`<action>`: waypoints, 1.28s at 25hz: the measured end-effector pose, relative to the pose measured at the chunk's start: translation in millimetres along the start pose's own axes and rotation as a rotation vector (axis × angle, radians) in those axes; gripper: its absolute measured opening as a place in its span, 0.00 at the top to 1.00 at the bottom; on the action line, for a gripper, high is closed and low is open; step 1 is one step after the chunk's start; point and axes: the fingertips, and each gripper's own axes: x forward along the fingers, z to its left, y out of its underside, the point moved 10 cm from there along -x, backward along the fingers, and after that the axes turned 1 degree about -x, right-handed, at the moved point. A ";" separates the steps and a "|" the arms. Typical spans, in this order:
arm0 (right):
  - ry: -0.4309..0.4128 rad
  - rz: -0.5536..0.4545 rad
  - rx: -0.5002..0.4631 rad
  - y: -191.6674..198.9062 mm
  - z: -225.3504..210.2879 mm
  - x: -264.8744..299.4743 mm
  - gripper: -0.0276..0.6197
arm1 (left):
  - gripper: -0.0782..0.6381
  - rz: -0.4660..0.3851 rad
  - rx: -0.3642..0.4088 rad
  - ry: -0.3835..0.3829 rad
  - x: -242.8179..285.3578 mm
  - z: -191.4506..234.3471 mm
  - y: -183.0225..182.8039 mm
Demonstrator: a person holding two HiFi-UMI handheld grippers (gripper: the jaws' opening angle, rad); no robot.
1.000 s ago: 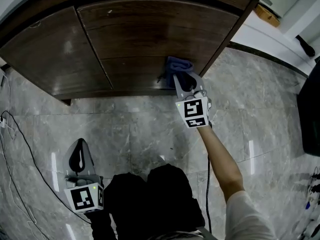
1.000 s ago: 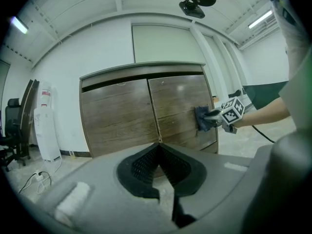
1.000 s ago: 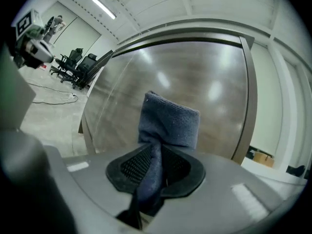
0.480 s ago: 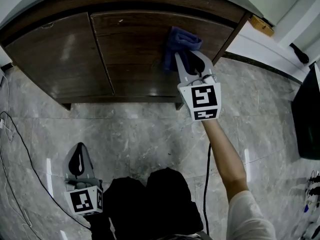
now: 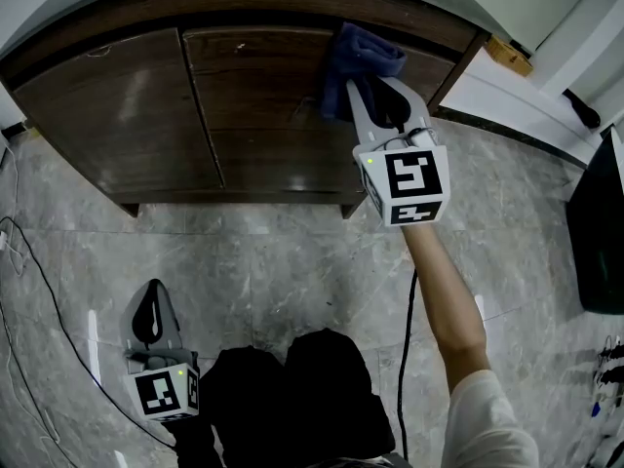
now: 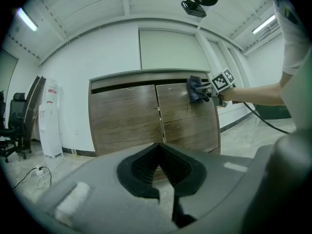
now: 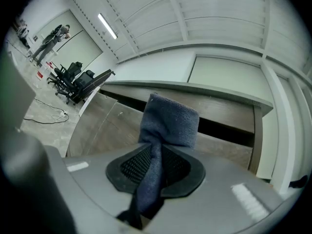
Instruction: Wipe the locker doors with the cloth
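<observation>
The dark wooden locker has two doors, a left door [image 5: 107, 115] and a right door [image 5: 273, 105]. My right gripper [image 5: 375, 91] is shut on a blue cloth [image 5: 359, 61] and presses it against the top of the right door near its right edge. In the right gripper view the cloth [image 7: 168, 126] bunches out between the jaws, in front of the door [image 7: 112, 126]. My left gripper [image 5: 149, 310] hangs low over the floor, shut, with nothing in it. The left gripper view shows the locker [image 6: 156, 116] from afar, with the cloth [image 6: 196, 88] at its upper right.
Grey marble floor [image 5: 292, 271] lies in front of the locker. A cable [image 5: 39, 291] trails on the floor at the left. A dark object [image 5: 600, 232] stands at the right edge. A white appliance [image 6: 48, 116] and office chairs [image 6: 12, 130] stand left of the locker.
My right gripper has carried the cloth up the right door, from its lower edge to near its top. The left gripper has stayed low and still.
</observation>
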 end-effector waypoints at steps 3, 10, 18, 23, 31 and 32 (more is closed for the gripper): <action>0.008 -0.017 0.008 -7.0 -1.5 2.3 0.85 | 0.89 0.000 0.000 -0.001 0.4 0.0 0.1; 0.034 -0.070 0.034 5.5 5.4 1.8 0.85 | 0.89 0.013 0.001 0.002 0.4 -1.7 3.9; 0.006 -0.045 0.054 38.8 36.1 2.4 0.85 | 0.89 0.029 0.007 -0.016 -1.4 5.3 7.8; -0.028 -0.027 0.060 68.1 59.0 1.9 0.85 | 0.89 0.037 0.003 -0.019 -2.8 5.1 10.4; -0.081 0.010 0.066 107.1 89.7 1.9 0.85 | 0.89 0.052 0.007 -0.027 -1.3 8.4 14.7; -0.086 0.018 0.070 111.8 93.3 1.8 0.85 | 0.89 0.053 0.008 -0.027 -1.0 8.4 15.3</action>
